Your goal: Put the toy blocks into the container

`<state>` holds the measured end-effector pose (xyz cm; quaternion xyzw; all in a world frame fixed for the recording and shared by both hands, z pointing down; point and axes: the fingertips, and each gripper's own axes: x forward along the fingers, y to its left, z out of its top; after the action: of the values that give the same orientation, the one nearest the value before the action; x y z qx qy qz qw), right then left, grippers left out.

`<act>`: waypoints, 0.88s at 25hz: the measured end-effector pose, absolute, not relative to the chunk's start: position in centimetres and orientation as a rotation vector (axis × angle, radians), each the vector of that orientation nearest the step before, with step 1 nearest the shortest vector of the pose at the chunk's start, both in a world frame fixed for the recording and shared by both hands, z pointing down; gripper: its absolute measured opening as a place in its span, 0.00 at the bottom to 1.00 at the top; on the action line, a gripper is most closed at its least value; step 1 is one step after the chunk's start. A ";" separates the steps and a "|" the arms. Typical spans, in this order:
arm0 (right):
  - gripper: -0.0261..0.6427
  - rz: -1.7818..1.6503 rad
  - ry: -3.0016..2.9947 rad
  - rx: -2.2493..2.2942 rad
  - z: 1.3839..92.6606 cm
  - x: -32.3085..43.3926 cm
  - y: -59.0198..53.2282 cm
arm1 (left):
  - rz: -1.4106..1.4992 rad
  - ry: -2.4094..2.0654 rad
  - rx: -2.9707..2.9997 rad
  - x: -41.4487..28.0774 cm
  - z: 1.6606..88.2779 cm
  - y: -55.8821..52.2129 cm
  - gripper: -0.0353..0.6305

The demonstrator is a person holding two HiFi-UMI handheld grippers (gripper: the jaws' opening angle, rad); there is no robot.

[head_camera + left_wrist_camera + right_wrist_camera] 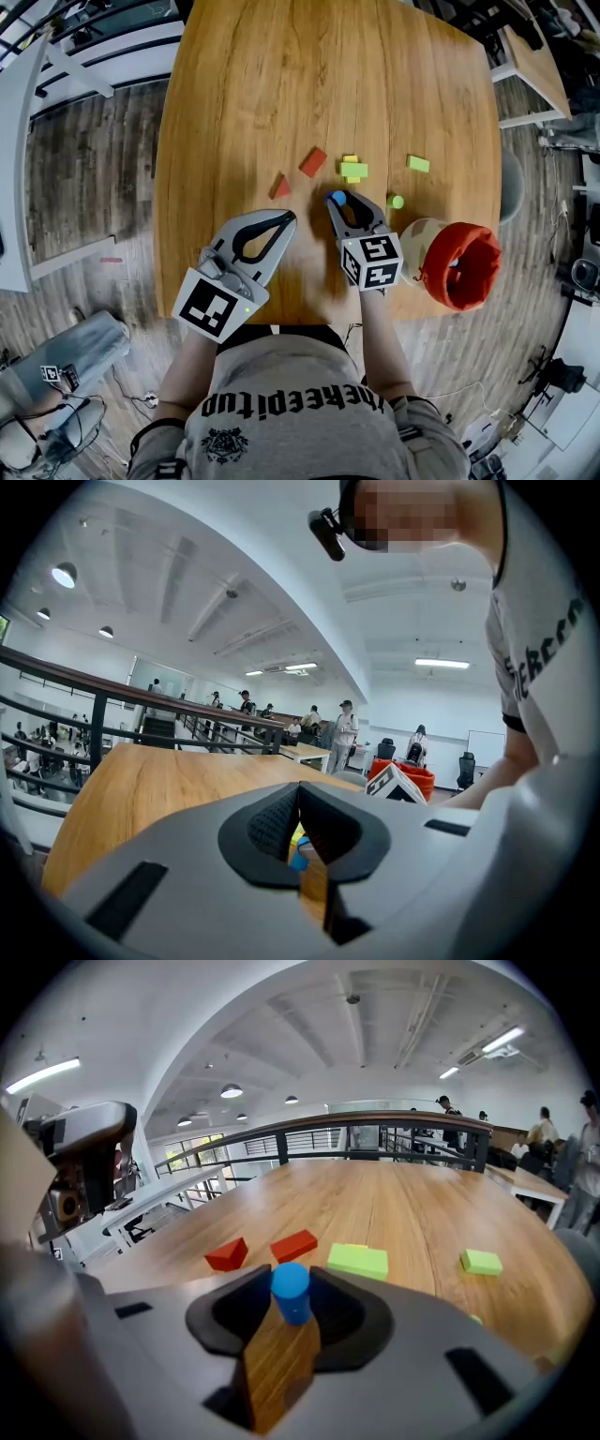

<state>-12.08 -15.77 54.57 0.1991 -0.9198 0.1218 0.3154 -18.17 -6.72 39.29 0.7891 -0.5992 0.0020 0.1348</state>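
"Where was the blue cylinder (291,1290)?"

"Upright on the desk (328,84), toward its near edge. It was between the parted jaws of the right hand-held gripper (338,198), which weren't squeezing it. The red-rimmed container (480,236) sat tilted at the near right corner. The left hand-held gripper (288,217) was clenched, empty."

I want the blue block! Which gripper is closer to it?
Right. The right gripper has the blue block between its jaws; the left gripper sits off to its left.
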 end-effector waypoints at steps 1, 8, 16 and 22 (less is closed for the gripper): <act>0.24 0.319 -2.423 0.523 54.5 -12.1 -15.7 | 0.006 -1.737 2.287 -18.2 39.3 -6.7 0.07; 0.24 0.318 -2.450 0.528 53.3 -11.8 -15.3 | 0.008 -1.727 2.299 -17.6 39.0 -6.6 0.07; 0.24 0.319 -2.540 0.545 49.5 -10.5 -14.8 | 0.003 -1.688 2.346 -15.2 38.1 -6.8 0.07; 0.24 0.315 -2.622 0.612 45.6 -8.5 -14.5 | -0.001 -1.622 2.426 -12.5 37.4 -7.1 0.07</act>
<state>-8.49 -14.48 45.64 0.2206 -0.9448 0.1135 0.2139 -12.46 -7.14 37.43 0.8261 -0.5523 -0.0003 0.1116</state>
